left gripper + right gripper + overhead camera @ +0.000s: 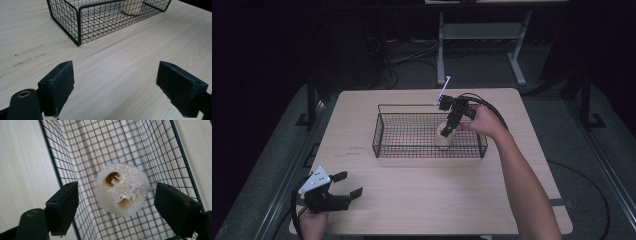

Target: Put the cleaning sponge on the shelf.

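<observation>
Right gripper view is showing my right tongs hanging wide over the sponge, standing upright in the wire basket between untouching jaws, while my left tongs are idling open far off.

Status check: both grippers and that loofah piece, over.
Left gripper open, idle. Right gripper open, pads clear of loofah. Loofah upright in wire basket. Nothing obstructing.
</observation>
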Tool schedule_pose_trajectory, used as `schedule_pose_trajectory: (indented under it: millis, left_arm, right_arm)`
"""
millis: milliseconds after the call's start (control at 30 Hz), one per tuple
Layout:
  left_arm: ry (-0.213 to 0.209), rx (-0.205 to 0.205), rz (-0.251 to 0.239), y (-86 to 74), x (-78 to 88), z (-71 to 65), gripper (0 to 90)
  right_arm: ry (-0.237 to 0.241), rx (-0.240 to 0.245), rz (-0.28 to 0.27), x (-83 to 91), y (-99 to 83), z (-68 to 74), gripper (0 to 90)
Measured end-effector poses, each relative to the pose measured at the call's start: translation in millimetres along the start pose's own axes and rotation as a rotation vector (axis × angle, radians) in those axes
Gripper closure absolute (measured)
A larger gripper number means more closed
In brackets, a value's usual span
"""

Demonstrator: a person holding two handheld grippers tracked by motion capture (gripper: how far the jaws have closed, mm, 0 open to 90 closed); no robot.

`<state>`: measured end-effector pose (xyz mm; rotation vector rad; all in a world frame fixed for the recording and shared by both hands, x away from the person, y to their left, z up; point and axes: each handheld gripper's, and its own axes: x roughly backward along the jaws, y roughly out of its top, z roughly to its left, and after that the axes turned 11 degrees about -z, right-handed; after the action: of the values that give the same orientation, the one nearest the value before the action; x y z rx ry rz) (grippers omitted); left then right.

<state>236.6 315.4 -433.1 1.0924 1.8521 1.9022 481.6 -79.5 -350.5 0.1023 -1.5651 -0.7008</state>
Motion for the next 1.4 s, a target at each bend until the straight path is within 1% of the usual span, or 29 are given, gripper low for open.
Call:
schedule_pose_trajectory:
  millis: [33, 100, 133, 167, 200, 267, 300, 333, 367, 467, 500, 567, 600, 700, 767, 800, 867, 967, 1200, 1400]
  left_arm:
    - [0.0, 0.0, 0.0, 0.0, 0.0, 0.0, 13.7]
    - [-0.002, -0.002, 0.005, 0.1, -0.3, -0.5, 13.8]
    - [-0.002, -0.001, 0.006, 0.1, -0.3, -0.6, 13.8]
    - [-0.002, -0.001, 0.006, 0.1, -0.3, -0.6, 13.8]
    - [-0.002, -0.001, 0.007, 0.0, -0.4, -0.8, 13.8]
    - [-0.002, -0.001, 0.008, -0.1, -0.1, -1.3, 13.8]
    - [-0.002, -0.001, 0.007, -0.3, 0.0, -1.3, 13.8]
    - [-0.001, -0.001, 0.007, -0.2, 0.0, -1.4, 13.8]
    - [-0.001, -0.006, 0.008, 0.3, 0.2, -1.8, 13.8]
    - [-0.002, -0.003, 0.007, 0.4, 0.2, -2.6, 13.7]
    - [-0.003, -0.004, 0.008, 0.4, 0.2, -2.7, 13.8]
    - [-0.002, -0.003, 0.008, 0.3, 0.0, -2.6, 13.8]
    - [-0.005, -0.004, 0.009, 0.4, -0.3, -2.2, 13.8]
    - [-0.005, 0.0, 0.01, 0.0, -0.7, -2.2, 13.8]
    - [-0.005, -0.004, 0.008, 0.0, -0.3, -2.4, 13.8]
    - [-0.003, -0.002, 0.009, 0.1, 0.0, -2.3, 13.8]
    - [-0.003, -0.006, 0.01, 0.0, 0.0, -2.2, 13.8]
    - [-0.005, -0.004, 0.01, 0.1, -0.3, -2.2, 13.8]
    - [-0.004, 0.0, 0.009, 0.3, -0.2, -2.3, 13.7]
    - [-0.007, -0.003, 0.01, 0.2, -1.1, -2.8, 13.8]
  right_arm:
    - [0.003, -0.003, -0.002, 1.7, 0.5, 1.3, 19.4]
    - [-0.015, 0.011, -0.004, 6.2, 0.6, 4.0, 19.5]
    - [-0.011, 0.008, -0.016, 9.1, 0.4, 4.8, 19.7]
    - [-0.011, 0.008, -0.016, 9.1, 0.4, 4.8, 19.7]
    - [-0.013, 0.01, -0.024, 15.8, 0.6, 8.1, 19.1]
    - [-0.011, 0.012, -0.03, 17.5, 0.7, 9.7, 19.1]
    - [-0.006, 0.018, -0.034, 20.5, 0.9, 12.1, 19.1]
    - [-0.012, 0.027, -0.035, 24.4, 0.9, 15.8, 19.4]
    - [-0.012, 0.029, -0.035, 26.4, 0.8, 17.7, 19.4]
    - [-0.021, 0.032, -0.039, 31.2, 0.6, 20.9, 19.3]
    - [-0.016, 0.04, -0.045, 36.4, 0.4, 25.2, 19.1]
    - [-0.012, 0.05, -0.047, 39.8, 0.2, 29.4, 19.2]
    - [-0.012, 0.05, -0.047, 39.8, 0.2, 29.4, 19.2]
    - [-0.012, 0.059, -0.048, 44.3, 0.2, 35.8, 19.0]
    - [-0.013, 0.062, -0.043, 45.5, 0.4, 38.9, 18.5]
    - [-0.011, 0.079, -0.043, 45.9, 0.7, 43.9, 18.6]
    - [-0.011, 0.086, -0.043, 46.2, 0.9, 45.7, 18.6]
    - [0.0, 0.098, -0.051, 46.4, 0.6, 53.2, 18.6]
    - [0.004, 0.103, -0.054, 49.1, -1.2, 59.6, 18.5]
    - [0.005, 0.105, -0.069, 53.8, -6.1, 63.9, 18.7]
